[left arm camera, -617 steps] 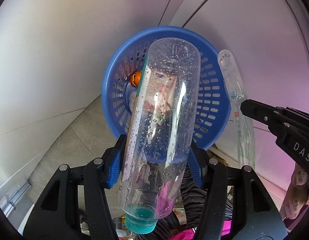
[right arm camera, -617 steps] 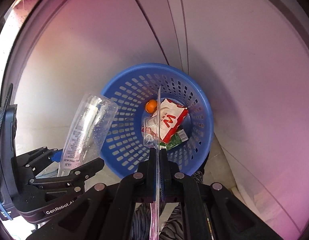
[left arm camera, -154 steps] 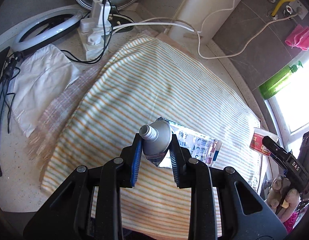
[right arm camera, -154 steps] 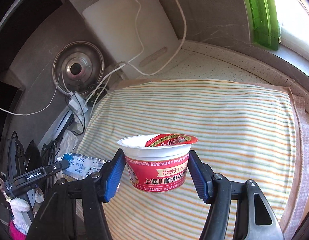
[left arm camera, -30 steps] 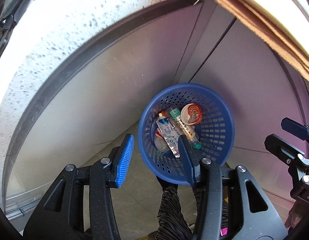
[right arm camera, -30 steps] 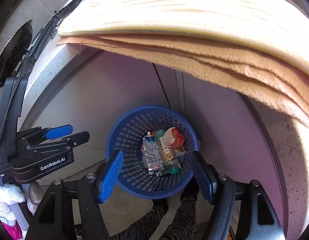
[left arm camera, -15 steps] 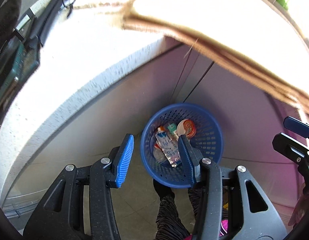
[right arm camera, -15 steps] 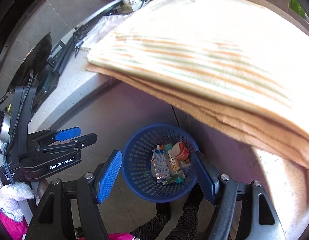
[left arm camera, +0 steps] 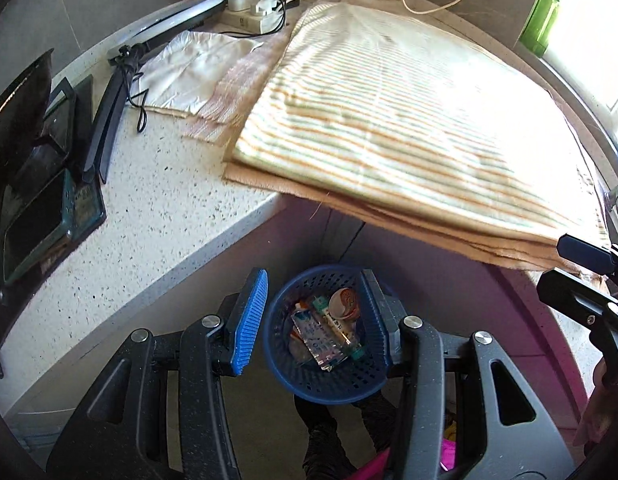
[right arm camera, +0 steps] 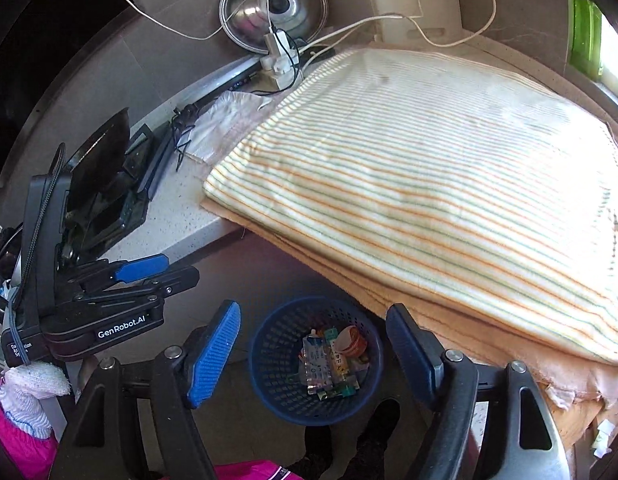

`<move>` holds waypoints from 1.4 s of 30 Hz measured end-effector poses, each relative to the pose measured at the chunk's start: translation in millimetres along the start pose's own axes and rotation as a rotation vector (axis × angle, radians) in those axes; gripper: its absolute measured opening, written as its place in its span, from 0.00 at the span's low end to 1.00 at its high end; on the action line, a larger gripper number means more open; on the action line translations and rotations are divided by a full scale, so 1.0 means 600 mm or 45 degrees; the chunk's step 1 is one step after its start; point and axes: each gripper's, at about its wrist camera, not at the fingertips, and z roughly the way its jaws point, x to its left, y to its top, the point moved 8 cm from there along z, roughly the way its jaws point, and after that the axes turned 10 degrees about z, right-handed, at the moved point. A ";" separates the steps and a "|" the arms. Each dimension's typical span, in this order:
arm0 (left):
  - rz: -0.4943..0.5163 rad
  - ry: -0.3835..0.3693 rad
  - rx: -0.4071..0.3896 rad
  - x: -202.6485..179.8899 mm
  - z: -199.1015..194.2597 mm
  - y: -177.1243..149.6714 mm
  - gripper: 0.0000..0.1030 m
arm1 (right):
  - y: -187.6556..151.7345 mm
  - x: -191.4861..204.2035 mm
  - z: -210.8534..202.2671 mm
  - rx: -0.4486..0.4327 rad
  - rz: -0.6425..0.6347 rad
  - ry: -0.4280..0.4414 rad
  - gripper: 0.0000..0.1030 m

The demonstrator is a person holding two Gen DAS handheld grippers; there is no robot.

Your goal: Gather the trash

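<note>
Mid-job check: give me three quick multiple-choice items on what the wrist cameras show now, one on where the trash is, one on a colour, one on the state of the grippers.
1. Where is the collected trash?
A. On the striped cloth
B. In the basket on the floor
C. In the left gripper

2. What colour is the basket?
A. Blue
B. Green
C. White

3. What do the two grippers hold?
A. A bottle each
B. One cup
C. Nothing

Answers:
1 B: the wrappers and the cup lie inside the basket, below the counter edge; the striped cloth is bare.
2 A: its perforated wall is blue.
3 C: the left gripper and the right gripper both show empty gaps.
</note>
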 end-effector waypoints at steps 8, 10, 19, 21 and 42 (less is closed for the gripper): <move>0.028 -0.013 -0.091 -0.038 -0.042 0.066 0.46 | 0.047 -0.027 -0.059 -0.110 0.003 -0.007 0.78; 0.030 -0.024 -0.113 -0.047 -0.049 0.083 0.48 | 0.063 -0.035 -0.073 -0.137 0.006 -0.008 0.79; 0.053 -0.075 -0.244 -0.096 -0.092 0.163 0.57 | 0.131 -0.080 -0.126 -0.261 0.033 -0.002 0.82; 0.049 -0.088 -0.272 -0.105 -0.102 0.180 0.58 | 0.145 -0.089 -0.137 -0.290 0.034 -0.003 0.82; 0.064 -0.098 -0.460 -0.180 -0.169 0.252 0.94 | 0.200 -0.144 -0.218 -0.520 0.025 -0.018 1.00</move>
